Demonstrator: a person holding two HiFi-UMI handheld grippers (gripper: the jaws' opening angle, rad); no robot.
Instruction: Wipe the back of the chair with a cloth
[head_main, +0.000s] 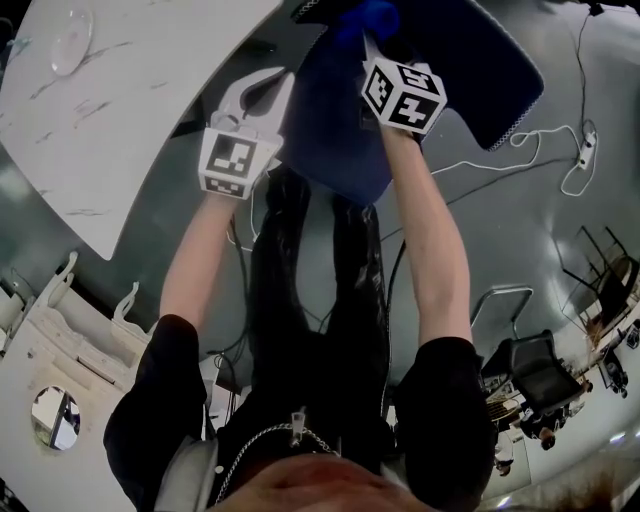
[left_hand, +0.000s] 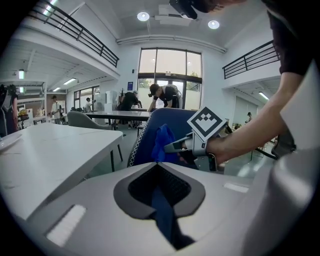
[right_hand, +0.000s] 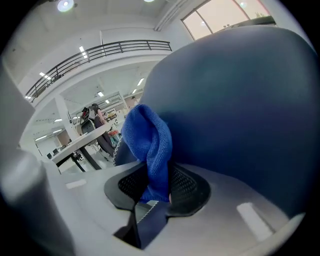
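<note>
The right hand-held gripper (right_hand: 160, 175) is clamped on a blue cloth (right_hand: 147, 140), which lies against the dark-blue chair back (right_hand: 240, 110) just ahead. The left hand-held gripper (left_hand: 157, 165), jaws together and empty, points at the same chair. A white marbled counter (left_hand: 55, 145) lies to its left, with tall windows (left_hand: 170, 62) far beyond.

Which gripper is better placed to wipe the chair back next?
Right. The right gripper has its jaws shut on the blue cloth, which is held right up at the chair back. The left gripper carries no cloth and sits beside the chair back's edge.
</note>
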